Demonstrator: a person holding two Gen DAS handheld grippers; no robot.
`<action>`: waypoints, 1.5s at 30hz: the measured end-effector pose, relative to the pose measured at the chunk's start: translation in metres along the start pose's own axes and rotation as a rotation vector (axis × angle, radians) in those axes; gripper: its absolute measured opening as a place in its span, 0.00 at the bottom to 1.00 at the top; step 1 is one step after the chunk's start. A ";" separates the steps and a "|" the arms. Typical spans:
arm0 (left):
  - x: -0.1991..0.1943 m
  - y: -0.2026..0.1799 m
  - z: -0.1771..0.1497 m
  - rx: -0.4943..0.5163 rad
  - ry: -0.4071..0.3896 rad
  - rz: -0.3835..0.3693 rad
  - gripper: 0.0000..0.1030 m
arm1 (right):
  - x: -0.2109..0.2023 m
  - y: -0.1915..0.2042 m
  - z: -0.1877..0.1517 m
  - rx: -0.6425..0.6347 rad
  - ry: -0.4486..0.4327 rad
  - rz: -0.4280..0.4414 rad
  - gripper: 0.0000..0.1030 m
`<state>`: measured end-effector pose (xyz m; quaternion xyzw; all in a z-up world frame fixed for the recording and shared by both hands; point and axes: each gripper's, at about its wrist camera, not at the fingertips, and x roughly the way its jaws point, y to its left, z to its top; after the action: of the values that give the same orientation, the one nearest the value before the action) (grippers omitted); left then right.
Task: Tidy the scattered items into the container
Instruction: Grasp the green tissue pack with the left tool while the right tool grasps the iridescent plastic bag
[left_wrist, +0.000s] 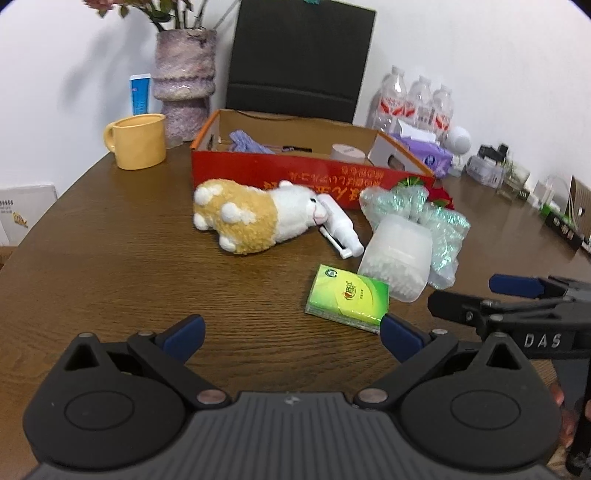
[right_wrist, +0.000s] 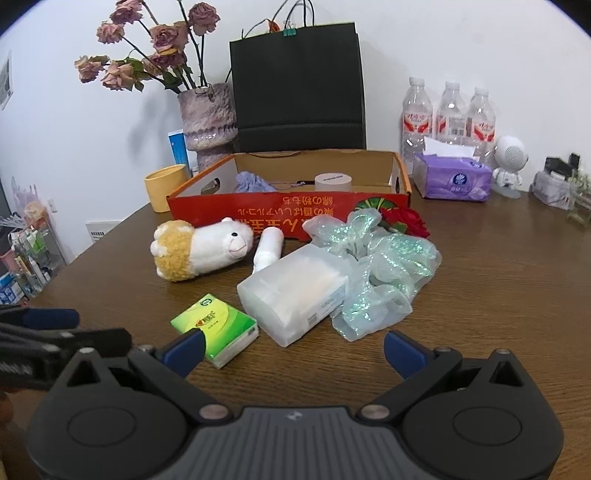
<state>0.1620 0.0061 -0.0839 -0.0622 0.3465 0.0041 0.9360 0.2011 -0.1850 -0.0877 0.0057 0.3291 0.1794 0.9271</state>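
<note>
Right wrist view: both claws (L (right_wrist: 40, 328), R (right_wrist: 293, 350)) spread wide, empty, w/ tissue pack (right_wrist: 216, 326) nearby.

Left claw (left_wrist: 291, 334) spread wide, empty; green tissue pack (left_wrist: 347, 298) beside right fingertip
</note>
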 end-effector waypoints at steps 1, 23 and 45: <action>0.004 -0.001 0.000 0.004 0.006 -0.006 1.00 | 0.003 -0.002 0.000 0.006 0.004 0.001 1.00; 0.061 -0.027 0.008 0.093 0.059 -0.087 1.00 | 0.044 -0.055 0.014 0.118 -0.027 0.007 0.99; 0.079 -0.050 0.003 0.194 -0.011 -0.017 0.91 | 0.076 -0.048 0.015 0.005 -0.022 -0.081 0.55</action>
<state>0.2269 -0.0460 -0.1273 0.0256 0.3398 -0.0369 0.9394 0.2806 -0.2025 -0.1283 -0.0033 0.3195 0.1406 0.9371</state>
